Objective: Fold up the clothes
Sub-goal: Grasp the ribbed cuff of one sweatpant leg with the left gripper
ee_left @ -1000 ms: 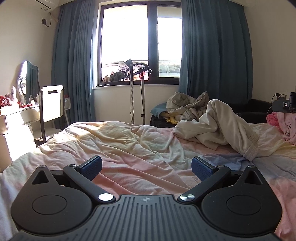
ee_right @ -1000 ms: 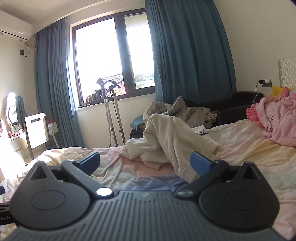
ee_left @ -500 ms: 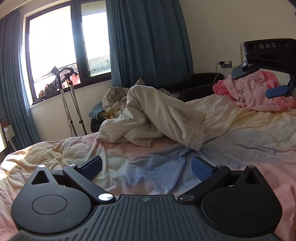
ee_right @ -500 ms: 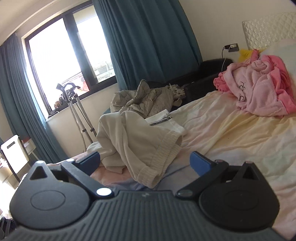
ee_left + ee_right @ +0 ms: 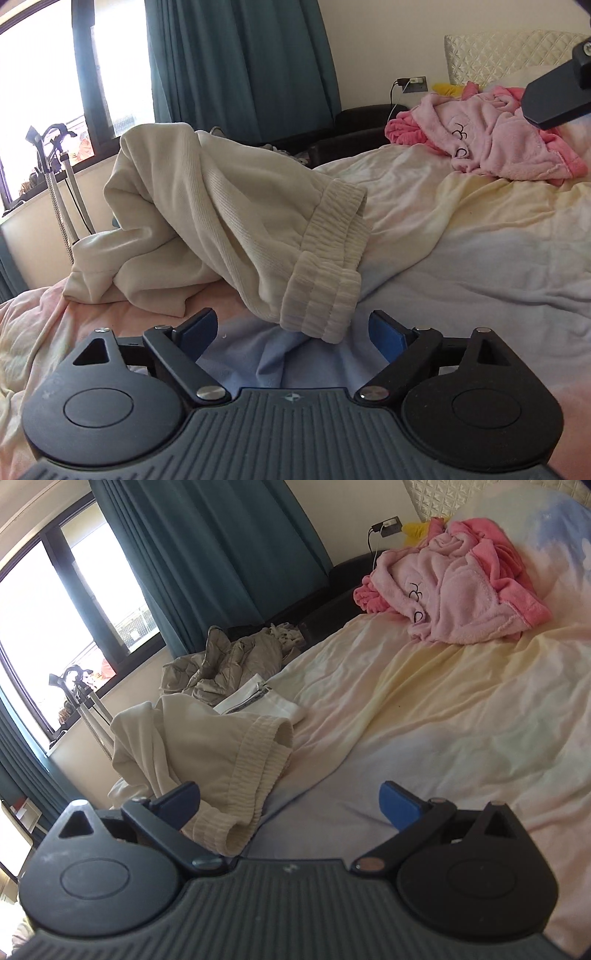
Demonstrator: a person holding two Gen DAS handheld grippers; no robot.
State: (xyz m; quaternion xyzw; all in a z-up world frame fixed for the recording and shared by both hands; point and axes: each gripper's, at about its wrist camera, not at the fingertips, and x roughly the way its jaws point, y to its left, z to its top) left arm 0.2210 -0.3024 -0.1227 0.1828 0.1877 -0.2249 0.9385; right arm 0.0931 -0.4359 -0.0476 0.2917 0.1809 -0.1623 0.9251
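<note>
Cream sweatpants (image 5: 229,229) lie crumpled on the bed (image 5: 480,240), now much nearer both cameras than before. Left gripper (image 5: 291,328) and right gripper (image 5: 290,801), jaws open, hover at the cuffs. Only the right view shows the grey jacket (image 5: 225,664) beyond.

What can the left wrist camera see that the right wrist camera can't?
Only the left wrist view shows the left gripper, open, and part of the other gripper's dark body at top right. Only the right wrist view shows the right gripper, open, a white garment behind the cream trousers, and a grey quilted heap. Both show the cream trousers, the pink robe, the pastel bed sheet, teal curtains and the window.
</note>
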